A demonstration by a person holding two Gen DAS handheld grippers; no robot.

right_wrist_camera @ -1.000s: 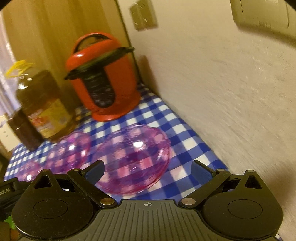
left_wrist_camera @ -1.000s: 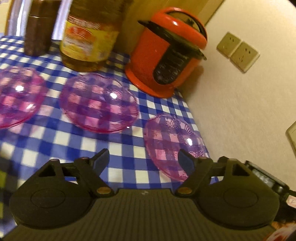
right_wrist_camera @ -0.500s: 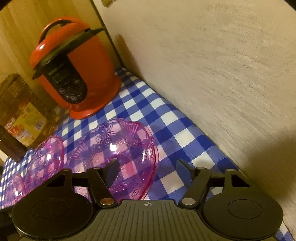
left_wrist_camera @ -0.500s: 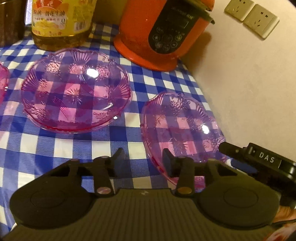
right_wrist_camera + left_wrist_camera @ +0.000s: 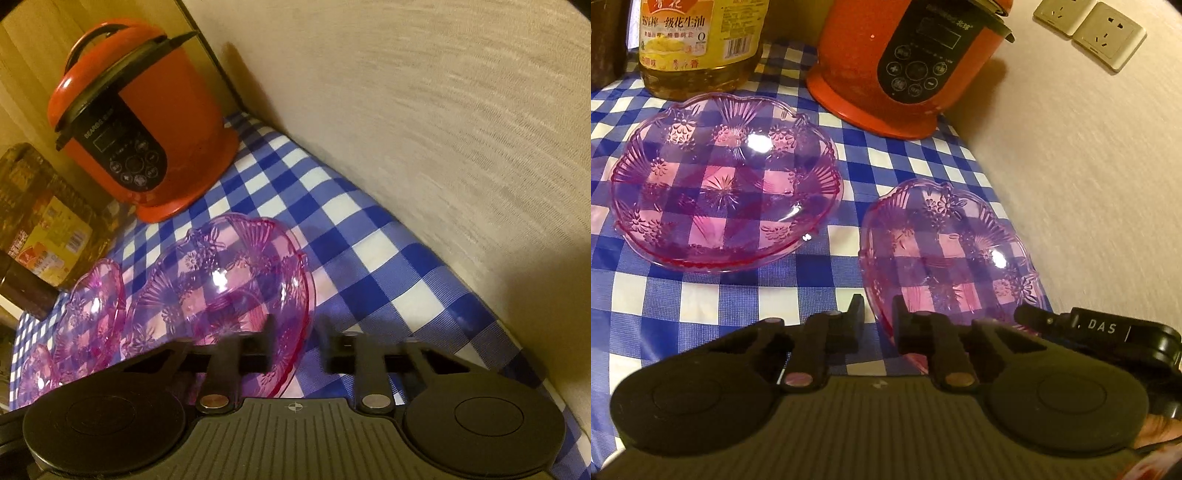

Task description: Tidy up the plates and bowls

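Observation:
Three clear pink plastic bowls lie in a row on the blue-checked tablecloth. The rightmost bowl lies nearest the wall. My left gripper is closing on that bowl's near left rim, one finger inside the bowl and one outside, and pinches it. My right gripper is closing too, its fingers blurred. The same bowl's near right rim runs between them with a gap left. The right gripper's black housing shows by that rim. The middle bowl and the far left bowl lie untouched.
A red electric pressure cooker stands behind the bowls in the corner. A big yellow-labelled oil bottle and a dark jar stand to its left. The beige wall with two sockets borders the table's right edge.
Both grippers came down and forward to the rightmost bowl. Their jaws went from wide open to nearly together around its near rim, the left on its left side, the right on its right.

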